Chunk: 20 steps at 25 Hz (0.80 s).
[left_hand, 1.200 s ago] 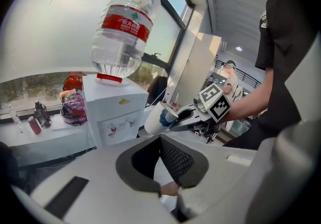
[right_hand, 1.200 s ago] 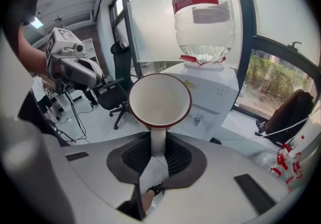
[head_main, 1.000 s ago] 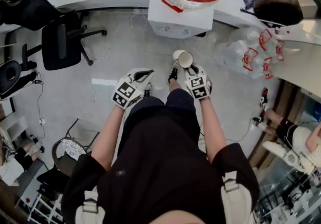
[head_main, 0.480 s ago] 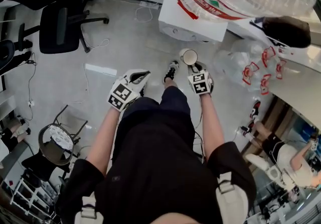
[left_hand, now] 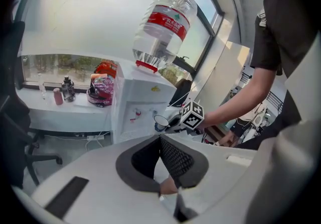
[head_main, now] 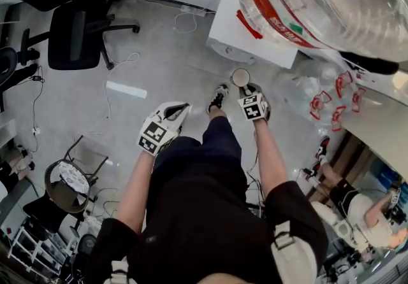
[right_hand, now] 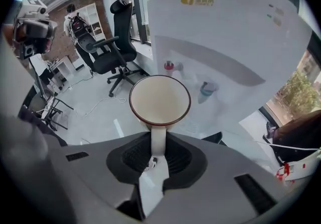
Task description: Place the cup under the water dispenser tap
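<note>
The right hand-held gripper is pinching the cup by its handle, the pale strip of the handle caught between the two dark pads in the right gripper view, with the brown-rimmed mouth turned up toward the head camera. Against a second ago, the cup looks smaller from the head view and sits closer to the near front edge of the water dispenser, so the right arm has come down and in toward the machine. The big bottle on top now fills more of the far right of that view, which suggests the person has leaned or stepped forward too. From the right gripper view the cup hangs in the air in front of the dispenser's white face, just right of and below the red tap and left of the blue tap — near both, beneath neither, touching nothing. The left hand-held gripper has its jaws pressed together on nothing and hovers over the person's left thigh, well apart from the cup. The approach looks mostly done; what remains, as I judge it, is choosing a tap, sliding the cup under its spout and setting it down level.
</note>
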Available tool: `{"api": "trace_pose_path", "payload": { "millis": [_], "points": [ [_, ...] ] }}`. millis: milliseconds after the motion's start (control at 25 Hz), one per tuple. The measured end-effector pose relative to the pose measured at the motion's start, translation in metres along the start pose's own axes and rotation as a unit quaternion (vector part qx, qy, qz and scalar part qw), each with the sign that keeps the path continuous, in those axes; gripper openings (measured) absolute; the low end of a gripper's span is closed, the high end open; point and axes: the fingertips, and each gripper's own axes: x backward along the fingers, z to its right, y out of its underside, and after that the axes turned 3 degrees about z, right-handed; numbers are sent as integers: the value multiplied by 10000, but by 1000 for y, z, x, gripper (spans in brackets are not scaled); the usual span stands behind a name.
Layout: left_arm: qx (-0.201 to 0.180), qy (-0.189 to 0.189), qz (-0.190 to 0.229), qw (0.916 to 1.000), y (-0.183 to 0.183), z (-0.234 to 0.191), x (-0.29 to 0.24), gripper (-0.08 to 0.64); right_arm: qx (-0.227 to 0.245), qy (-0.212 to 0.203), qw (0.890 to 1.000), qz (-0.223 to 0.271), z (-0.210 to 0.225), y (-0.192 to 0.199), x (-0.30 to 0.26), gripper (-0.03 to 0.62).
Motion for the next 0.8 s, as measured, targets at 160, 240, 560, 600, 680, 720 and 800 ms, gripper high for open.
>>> {"api": "trace_pose_path", "payload": {
  "millis": [160,240,560,600,680,720,800],
  "points": [
    [141,-45,-4,9999,15,-6,0,0,-130,22,9998,-134,4,9,-20,49],
    [207,-75,-17,9998,23,-9,-1,0,-199,68,9997,-117,9,10,-31,49],
    [361,-196,-120,9991,53,-23,-2,0,-505,238,9981,-267,30,22,-69,49],
    [380,-215,-123,9990,56,-24,-2,0,-529,266,9979,-266,32,23,-73,49],
    [428,-256,-129,9987,62,-26,-2,0,-570,330,9975,-256,36,25,-82,49],
    [454,-275,-133,9985,66,-26,-2,0,-593,370,9972,-261,38,26,-86,49],
    [501,-305,-140,9982,71,-27,-2,0,-654,442,9966,-243,41,27,-94,49]
  ]
}}
